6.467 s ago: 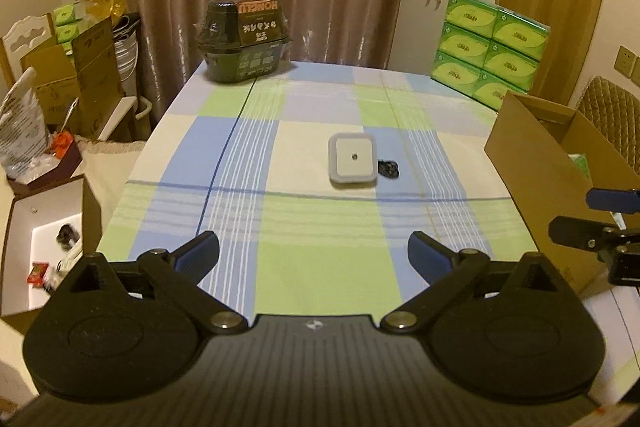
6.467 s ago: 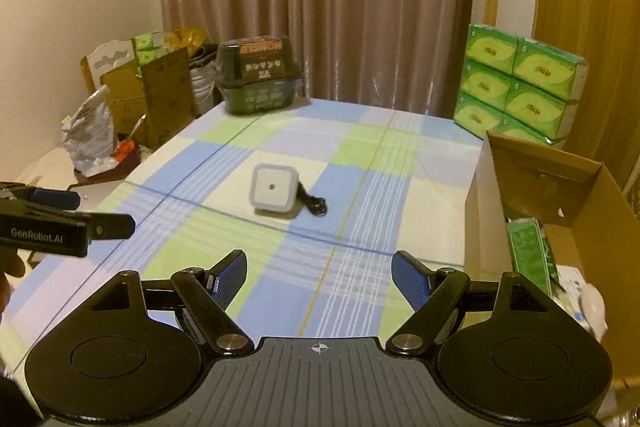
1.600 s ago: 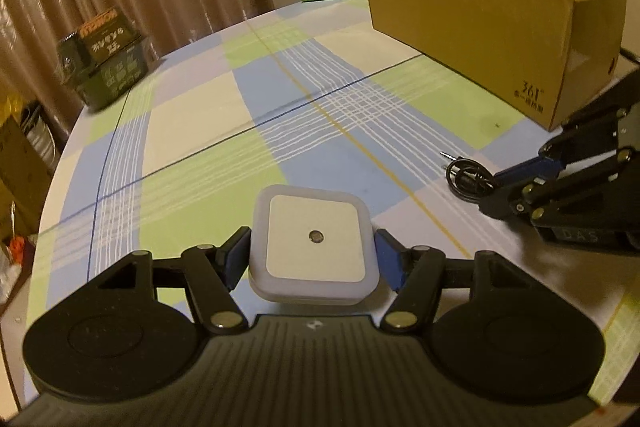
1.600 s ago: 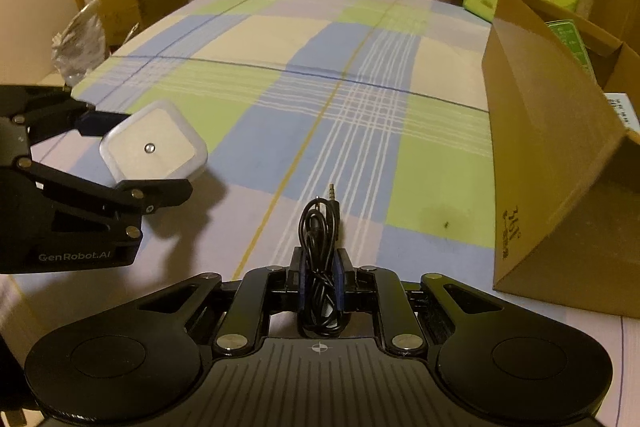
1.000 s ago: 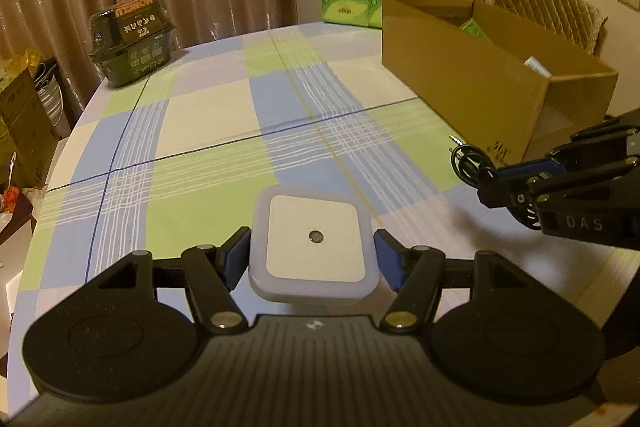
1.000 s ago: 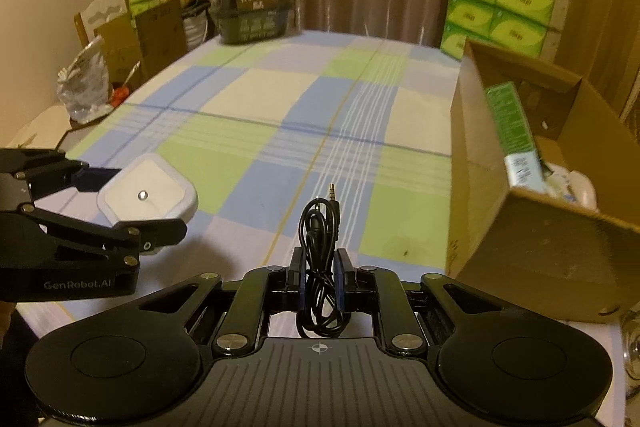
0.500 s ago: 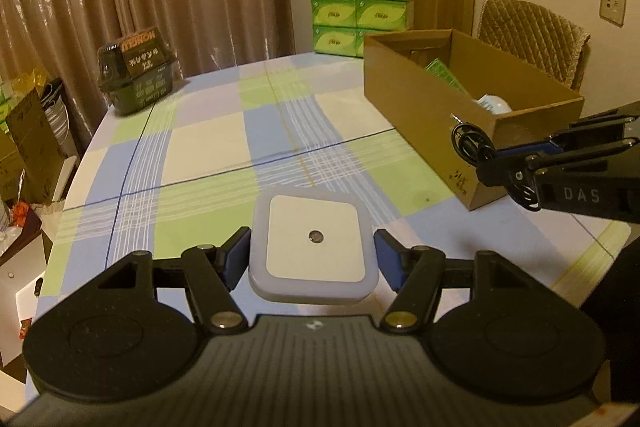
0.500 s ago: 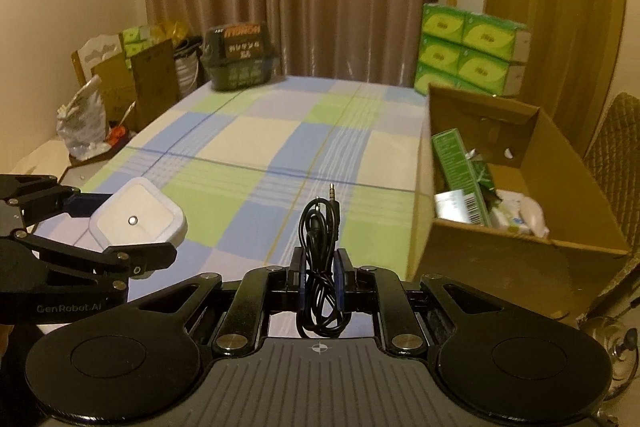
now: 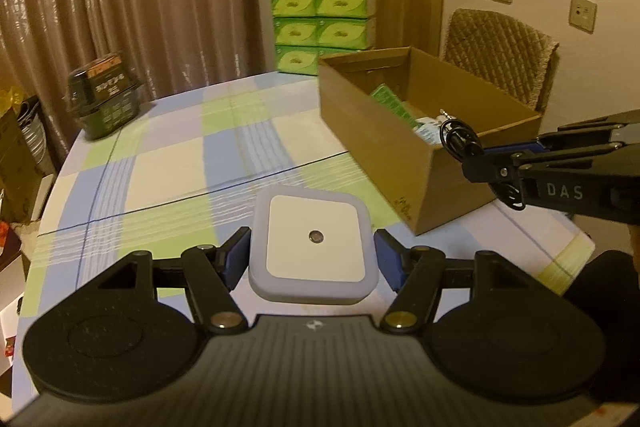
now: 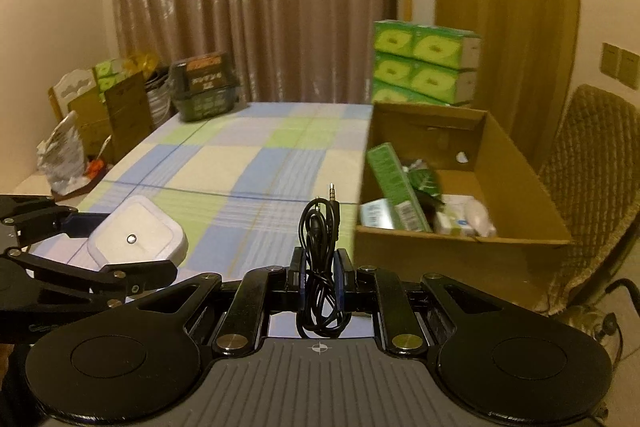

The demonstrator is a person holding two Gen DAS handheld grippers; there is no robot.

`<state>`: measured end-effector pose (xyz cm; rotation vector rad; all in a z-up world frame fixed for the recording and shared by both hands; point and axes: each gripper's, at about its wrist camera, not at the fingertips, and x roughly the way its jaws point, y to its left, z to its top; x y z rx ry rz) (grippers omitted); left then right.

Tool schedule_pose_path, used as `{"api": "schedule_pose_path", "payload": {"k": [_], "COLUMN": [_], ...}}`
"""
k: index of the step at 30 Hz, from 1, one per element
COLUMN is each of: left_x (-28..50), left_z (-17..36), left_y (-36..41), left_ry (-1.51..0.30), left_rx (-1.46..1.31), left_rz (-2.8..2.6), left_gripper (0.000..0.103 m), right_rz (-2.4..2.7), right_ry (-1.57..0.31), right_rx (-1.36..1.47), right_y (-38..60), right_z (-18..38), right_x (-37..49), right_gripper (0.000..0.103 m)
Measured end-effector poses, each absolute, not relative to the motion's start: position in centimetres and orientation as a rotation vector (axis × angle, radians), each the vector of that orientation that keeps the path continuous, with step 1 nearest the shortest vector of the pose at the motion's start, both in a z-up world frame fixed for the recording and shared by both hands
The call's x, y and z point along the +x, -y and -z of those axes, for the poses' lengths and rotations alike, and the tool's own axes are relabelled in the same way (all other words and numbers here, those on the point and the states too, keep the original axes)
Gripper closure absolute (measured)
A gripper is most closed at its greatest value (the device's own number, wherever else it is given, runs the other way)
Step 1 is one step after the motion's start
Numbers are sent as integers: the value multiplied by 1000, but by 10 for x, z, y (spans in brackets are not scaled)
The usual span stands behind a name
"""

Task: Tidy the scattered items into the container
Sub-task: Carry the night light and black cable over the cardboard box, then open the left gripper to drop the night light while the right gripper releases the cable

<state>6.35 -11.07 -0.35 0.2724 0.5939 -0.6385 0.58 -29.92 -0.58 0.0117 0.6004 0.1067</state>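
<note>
Night light: your left gripper (image 9: 313,261) has its blue pads pressed on both sides of the square white night light (image 9: 314,244), which lies flat between them and clear of the checked tablecloth (image 9: 180,163).
Cable: your right gripper (image 10: 319,273) is pinched tight on the coiled black audio cable (image 10: 320,259); the loop stands upright between the pads with its jack plug pointing up.
Container: the open cardboard box (image 10: 516,163) sits on the table's right side, ahead and to the right of the cable. A green packet (image 10: 394,183) and some white items lie inside it.
Left-camera view: the cable coil (image 9: 458,139) shows against the box's near right corner; you cannot tell from here whether it is over the opening.
Spacing: the night light is well left of the box (image 9: 376,131), with bare cloth between them.
Change since a second and a half ago: both items were low over the cloth then; now you hold them higher, and the box interior is in view from both cameras.
Grips: unchanged on both sides.
Background: green tissue packs (image 9: 324,27) are stacked behind the box, and a dark basket (image 9: 104,99) is at the far left edge.
</note>
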Motion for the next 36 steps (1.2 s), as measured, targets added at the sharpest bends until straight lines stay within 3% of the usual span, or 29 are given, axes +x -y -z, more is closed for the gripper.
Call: {"api": "schedule_pose_path", "payload": {"k": [23, 36], "left_x": [94, 133], "left_z": [-47, -28], "left_y": [239, 288], "left_ry": [-485, -532], "left_rx": [171, 125], "left_rz": [833, 869], "left_gripper": [42, 42], "right_rz": [79, 103], "right_ry": [-505, -535], "right_rx": [89, 100], "right_y": [412, 446], "right_z": [-32, -20], "right_x": [28, 72], "right_gripper": [93, 93]}}
